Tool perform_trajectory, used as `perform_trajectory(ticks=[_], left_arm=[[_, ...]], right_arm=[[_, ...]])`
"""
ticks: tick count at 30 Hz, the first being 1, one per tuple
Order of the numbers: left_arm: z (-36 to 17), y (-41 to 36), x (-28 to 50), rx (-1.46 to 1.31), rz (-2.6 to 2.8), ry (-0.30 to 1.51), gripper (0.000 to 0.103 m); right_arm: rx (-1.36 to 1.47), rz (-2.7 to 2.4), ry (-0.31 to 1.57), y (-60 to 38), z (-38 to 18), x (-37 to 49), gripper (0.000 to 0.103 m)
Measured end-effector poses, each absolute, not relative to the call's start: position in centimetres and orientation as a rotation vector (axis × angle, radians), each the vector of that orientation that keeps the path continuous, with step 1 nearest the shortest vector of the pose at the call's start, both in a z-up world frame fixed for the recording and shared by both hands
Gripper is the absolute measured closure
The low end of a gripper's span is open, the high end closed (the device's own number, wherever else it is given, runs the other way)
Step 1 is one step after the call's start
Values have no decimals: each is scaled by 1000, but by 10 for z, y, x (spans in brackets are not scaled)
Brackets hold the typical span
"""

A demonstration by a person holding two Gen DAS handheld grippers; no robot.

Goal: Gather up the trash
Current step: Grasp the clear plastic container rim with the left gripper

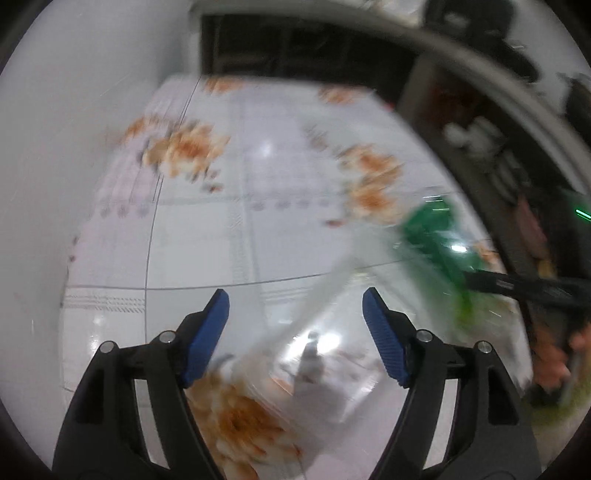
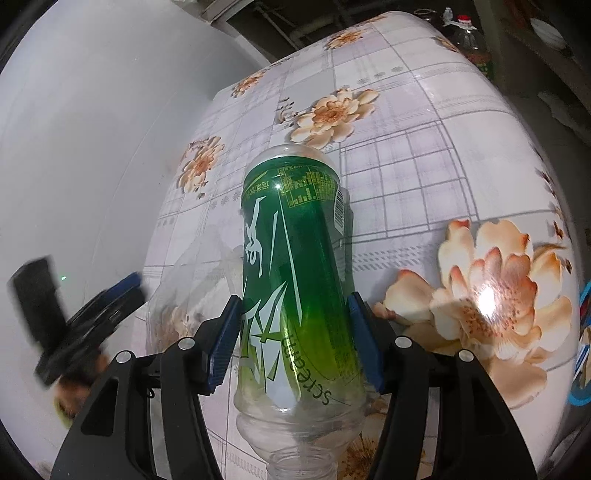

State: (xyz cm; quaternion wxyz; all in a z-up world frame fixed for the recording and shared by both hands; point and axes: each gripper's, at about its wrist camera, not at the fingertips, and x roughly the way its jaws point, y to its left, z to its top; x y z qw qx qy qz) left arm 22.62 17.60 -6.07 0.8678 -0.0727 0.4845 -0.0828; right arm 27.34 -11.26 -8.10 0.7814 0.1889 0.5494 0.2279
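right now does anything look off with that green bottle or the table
The green-labelled plastic bottle has no cap and looks empty, clamped in the right gripper. A clear plastic bag lies loose between the left gripper's open jaws. No spill shows on the floral tablecloth.

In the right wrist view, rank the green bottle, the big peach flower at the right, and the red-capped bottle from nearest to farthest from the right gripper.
1. green bottle: clamped between the right gripper pads, neck toward the camera.
2. big peach flower: printed on the tablecloth just right of the gripper.
3. red-capped bottle: beyond the table's far edge, upper right.
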Motion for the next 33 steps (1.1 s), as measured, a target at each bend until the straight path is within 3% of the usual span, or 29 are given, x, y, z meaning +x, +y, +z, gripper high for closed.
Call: perform_trajectory(ticks=[7,14,18,20,33], left_arm=[[-86,183,207,-400,-362,1160,40],[-78,160,153,-477,-476,1165,40],[-65,155,152,-368,-389,1105,40],[-63,154,158,-327,-351,1096,41],[-84,134,197,-205,-245,1116,73]], right_arm=[[426,500,1188,-118,-83,272,46],[389,524,1195,-115,-82,273,46],[391,533,1176,-120,-74,269,30],[373,536,1159,-123,-67,264,26],[305,478,1195,-126,-76,248,24]])
